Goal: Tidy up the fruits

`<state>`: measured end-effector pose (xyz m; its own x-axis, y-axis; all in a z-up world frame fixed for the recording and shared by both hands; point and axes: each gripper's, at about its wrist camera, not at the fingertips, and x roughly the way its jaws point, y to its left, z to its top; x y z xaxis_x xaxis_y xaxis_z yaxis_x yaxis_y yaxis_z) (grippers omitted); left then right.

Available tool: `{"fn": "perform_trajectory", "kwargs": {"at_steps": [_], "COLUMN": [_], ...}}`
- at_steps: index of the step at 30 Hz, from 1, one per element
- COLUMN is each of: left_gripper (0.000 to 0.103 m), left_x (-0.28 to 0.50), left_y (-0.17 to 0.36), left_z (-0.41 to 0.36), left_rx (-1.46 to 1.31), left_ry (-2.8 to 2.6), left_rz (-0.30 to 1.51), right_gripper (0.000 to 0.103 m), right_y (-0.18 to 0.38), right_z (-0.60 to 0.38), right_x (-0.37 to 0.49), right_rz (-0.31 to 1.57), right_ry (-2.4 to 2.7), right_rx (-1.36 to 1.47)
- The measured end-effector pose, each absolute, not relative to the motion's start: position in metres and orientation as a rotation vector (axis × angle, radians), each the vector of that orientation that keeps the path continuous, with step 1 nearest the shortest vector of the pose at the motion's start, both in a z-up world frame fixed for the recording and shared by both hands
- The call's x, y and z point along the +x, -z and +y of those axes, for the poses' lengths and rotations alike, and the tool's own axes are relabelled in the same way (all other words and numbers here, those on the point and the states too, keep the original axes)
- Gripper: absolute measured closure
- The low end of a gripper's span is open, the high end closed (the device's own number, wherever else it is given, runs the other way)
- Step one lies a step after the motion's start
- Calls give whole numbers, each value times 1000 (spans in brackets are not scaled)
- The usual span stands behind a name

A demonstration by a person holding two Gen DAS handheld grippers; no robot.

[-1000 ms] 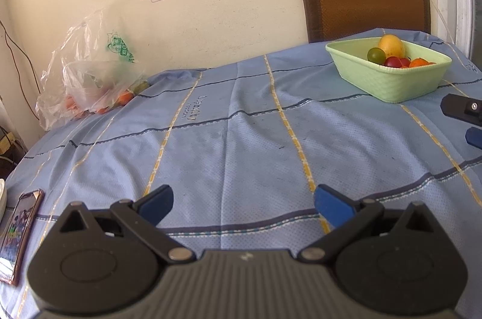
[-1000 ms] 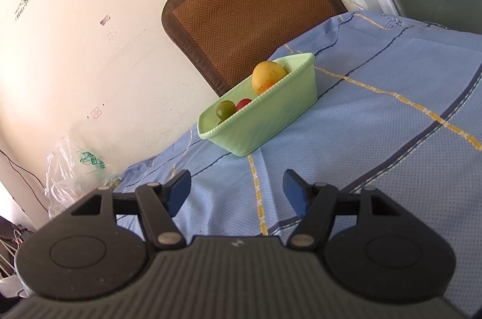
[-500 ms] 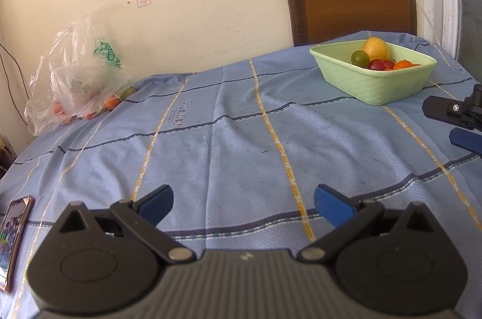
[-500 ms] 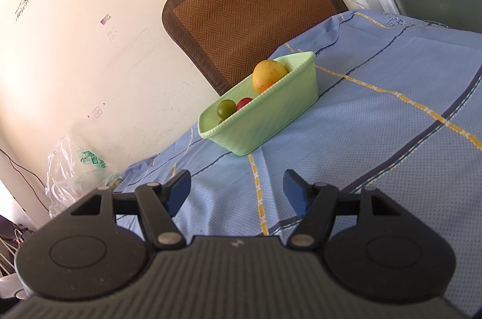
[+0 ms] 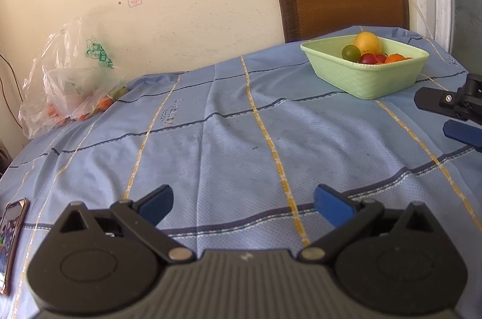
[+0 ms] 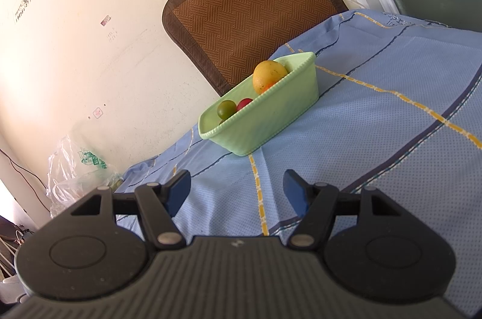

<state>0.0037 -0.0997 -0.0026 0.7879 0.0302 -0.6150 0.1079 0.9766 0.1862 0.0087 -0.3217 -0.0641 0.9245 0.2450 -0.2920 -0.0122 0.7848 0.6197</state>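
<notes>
several fruits sat in a pale green basket (image 5: 370, 78) at the far right of the table: a yellow-orange fruit (image 5: 367, 42), a small green fruit (image 5: 351, 52), a red fruit (image 5: 368, 58) and an orange fruit (image 5: 396, 57). more orange fruit (image 5: 104, 102) showed through a clear plastic bag (image 5: 63, 78) at the far left edge, against the wall.

handling judgement: the fruits looked round, smooth and light. the small ones would likely roll or slip under a pinch, and soft skins could bruise, so each should be taken across its widest part with light pressure. the bag was thin and limp, so fruit inside would be hard to reach without first opening it. the basket looked rigid and its rim offered a firm hold.

left gripper (image 5: 242, 203) hung over the blue tablecloth (image 5: 229, 138), jaws spread wide, holding nothing, well apart from both basket and bag. right gripper (image 6: 236, 189) faced the basket from near its front corner, jaws likewise apart and empty. a phone (image 5: 12, 231) lay at the left table edge. a woven brown mat (image 6: 250, 15) leaned on the wall behind the basket.
</notes>
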Motion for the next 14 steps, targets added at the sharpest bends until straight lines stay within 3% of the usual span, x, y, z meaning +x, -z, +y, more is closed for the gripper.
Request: {"fn": "perform_trajectory", "kwargs": {"at_steps": [14], "left_gripper": [0], "left_x": [2], "left_y": [2], "left_z": [-99], "left_rx": [203], "left_ry": [86], "left_rz": [664], "right_gripper": [33], "right_y": [64], "right_z": [-323], "right_x": [8], "right_rz": [372], "right_ry": [-144], "right_rx": [657]}}
